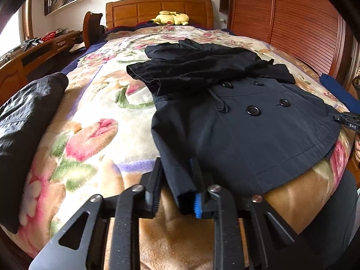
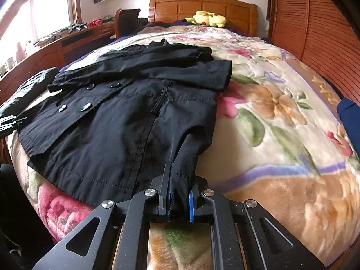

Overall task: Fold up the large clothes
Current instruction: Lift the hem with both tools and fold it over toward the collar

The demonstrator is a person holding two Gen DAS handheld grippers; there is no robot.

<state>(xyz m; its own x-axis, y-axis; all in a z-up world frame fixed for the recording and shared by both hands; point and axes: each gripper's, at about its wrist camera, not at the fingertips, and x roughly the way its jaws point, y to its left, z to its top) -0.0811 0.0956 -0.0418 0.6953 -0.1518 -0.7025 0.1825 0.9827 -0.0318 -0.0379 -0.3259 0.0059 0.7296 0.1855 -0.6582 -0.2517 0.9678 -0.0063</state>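
Note:
A black double-breasted coat (image 1: 258,130) lies flat on the floral blanket (image 1: 101,117), sleeves folded across its upper part, hem toward me. My left gripper (image 1: 176,168) is shut on the coat's left hem corner, fabric pinched between its fingers. My right gripper (image 2: 180,173) is shut on the coat's (image 2: 126,130) right hem corner. The right gripper's tip also shows at the right edge of the left wrist view (image 1: 347,120). The left gripper's tip shows at the left edge of the right wrist view (image 2: 9,122).
A folded black garment (image 1: 24,117) lies at the bed's left side. A blue cloth (image 2: 351,121) lies at the right edge. A yellow plush toy (image 1: 171,18) rests by the wooden headboard (image 1: 157,9). A wooden desk (image 1: 40,49) stands left, a slatted wardrobe (image 1: 292,22) right.

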